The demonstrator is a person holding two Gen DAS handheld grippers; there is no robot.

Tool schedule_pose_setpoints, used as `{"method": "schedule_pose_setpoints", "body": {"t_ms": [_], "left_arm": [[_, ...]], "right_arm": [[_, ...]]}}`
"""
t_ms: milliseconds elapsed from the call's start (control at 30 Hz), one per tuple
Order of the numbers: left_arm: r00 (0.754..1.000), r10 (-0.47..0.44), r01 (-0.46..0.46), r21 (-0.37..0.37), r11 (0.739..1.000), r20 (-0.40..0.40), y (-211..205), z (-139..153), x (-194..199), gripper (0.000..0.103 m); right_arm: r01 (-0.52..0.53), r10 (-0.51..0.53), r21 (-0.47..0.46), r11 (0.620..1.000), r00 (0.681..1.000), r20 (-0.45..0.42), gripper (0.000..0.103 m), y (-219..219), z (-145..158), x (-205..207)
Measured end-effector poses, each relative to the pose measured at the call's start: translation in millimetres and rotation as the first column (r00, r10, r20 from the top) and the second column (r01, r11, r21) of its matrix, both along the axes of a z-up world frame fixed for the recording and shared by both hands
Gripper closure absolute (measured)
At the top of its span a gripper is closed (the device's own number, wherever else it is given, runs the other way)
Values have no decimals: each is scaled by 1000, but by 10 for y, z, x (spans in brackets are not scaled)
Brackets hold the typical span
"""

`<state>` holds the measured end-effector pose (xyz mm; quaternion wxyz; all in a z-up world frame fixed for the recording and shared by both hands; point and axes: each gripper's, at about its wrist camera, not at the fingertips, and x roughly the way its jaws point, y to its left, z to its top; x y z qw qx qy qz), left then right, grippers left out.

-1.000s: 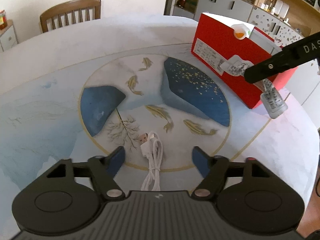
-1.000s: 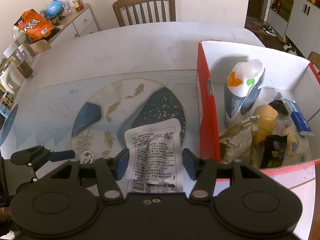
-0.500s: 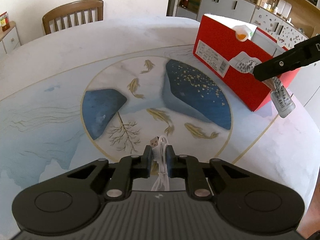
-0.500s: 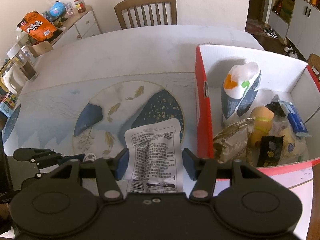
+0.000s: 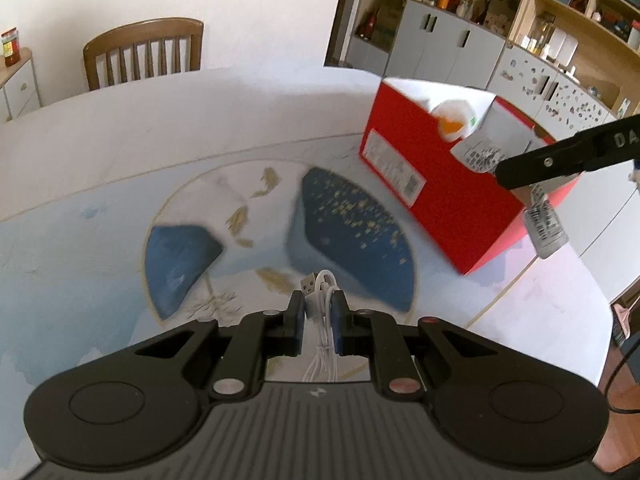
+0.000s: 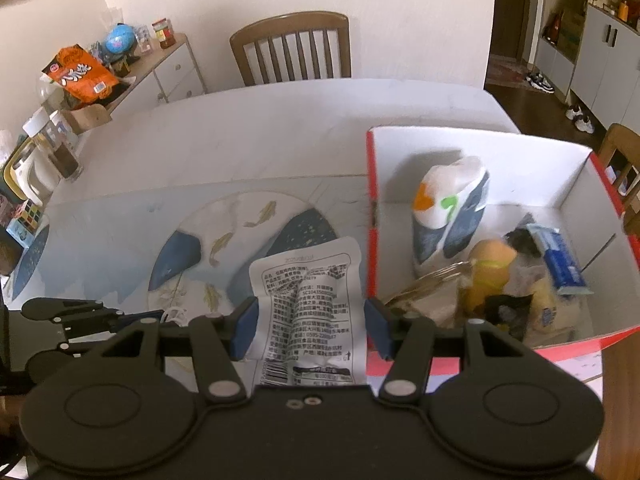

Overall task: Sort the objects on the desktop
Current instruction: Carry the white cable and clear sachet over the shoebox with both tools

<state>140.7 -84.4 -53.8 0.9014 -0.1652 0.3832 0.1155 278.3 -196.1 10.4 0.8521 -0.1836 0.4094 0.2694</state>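
My left gripper (image 5: 318, 307) is shut on a coiled white USB cable (image 5: 320, 300) and holds it above the painted table (image 5: 120, 208). My right gripper (image 6: 310, 322) is shut on a white printed snack packet (image 6: 308, 304), held in the air beside the near left corner of the red cardboard box (image 6: 370, 248). In the left wrist view the right gripper (image 5: 560, 160) shows at the box (image 5: 440, 188) with the packet (image 5: 542, 224) hanging from it. The box holds a white and blue bag (image 6: 448, 212), a yellow toy (image 6: 488, 268) and several small packets.
A wooden chair (image 6: 292, 48) stands at the table's far side. A sideboard (image 6: 160, 72) with an orange bag, a globe and jars is at the left. Jars and a cube puzzle (image 6: 26, 220) sit on the table's left edge. Cabinets and shelves (image 5: 520, 32) stand behind the box.
My left gripper closed on the USB cable and has lifted it off the table. My right gripper with the packet has risen and shifted toward the box.
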Motion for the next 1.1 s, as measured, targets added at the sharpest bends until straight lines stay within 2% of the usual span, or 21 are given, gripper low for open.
{"method": "schedule_pose_setpoints", "body": {"t_ms": [333, 867, 1100], "left_arm": [[999, 14, -15, 13, 1000, 32, -260, 233, 267, 91], [996, 52, -50, -32, 998, 69, -584, 539, 701, 91], [995, 31, -28, -31, 999, 94, -704, 703, 930, 90]], "right_arm": [[-16, 16, 20, 1000, 1000, 21, 46, -329, 209, 226], [-14, 13, 27, 1000, 1000, 21, 46, -922, 391, 722], [-13, 12, 28, 1000, 999, 32, 46, -1072, 459, 914]]}}
